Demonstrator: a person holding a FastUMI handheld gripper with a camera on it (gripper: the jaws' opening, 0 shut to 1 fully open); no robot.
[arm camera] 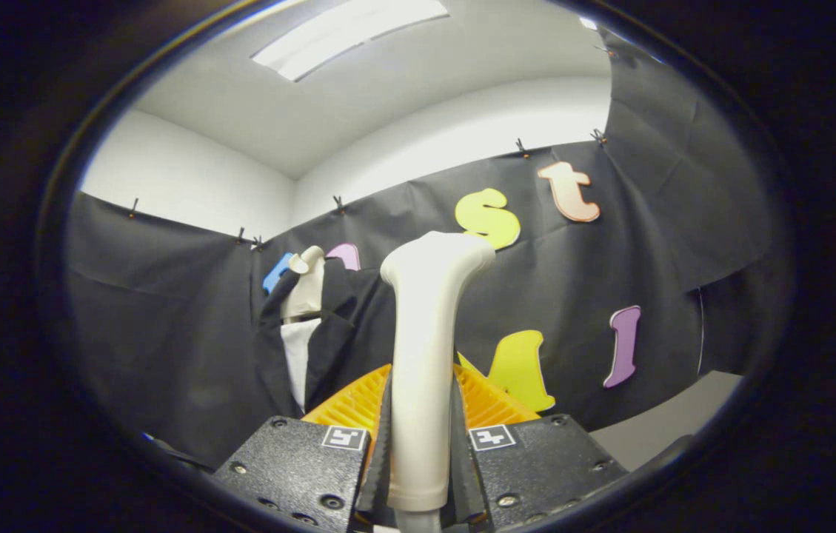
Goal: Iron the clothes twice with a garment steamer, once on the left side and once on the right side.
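Gripper point(421, 437) pointed forward and a bit upward. Fingers point(380, 444) clamped tight either side of the steamer handle point(423, 355), held upright between them.

Black cloth wall point(166, 311) clipped below white walls point(188, 178), ceiling light panel point(347, 33) overhead.

A ceiling light panel point(347, 33) glares white overhead — the scene below is evenly lit and sharp, shadows soft — straight lines bow from fisheye distortion.
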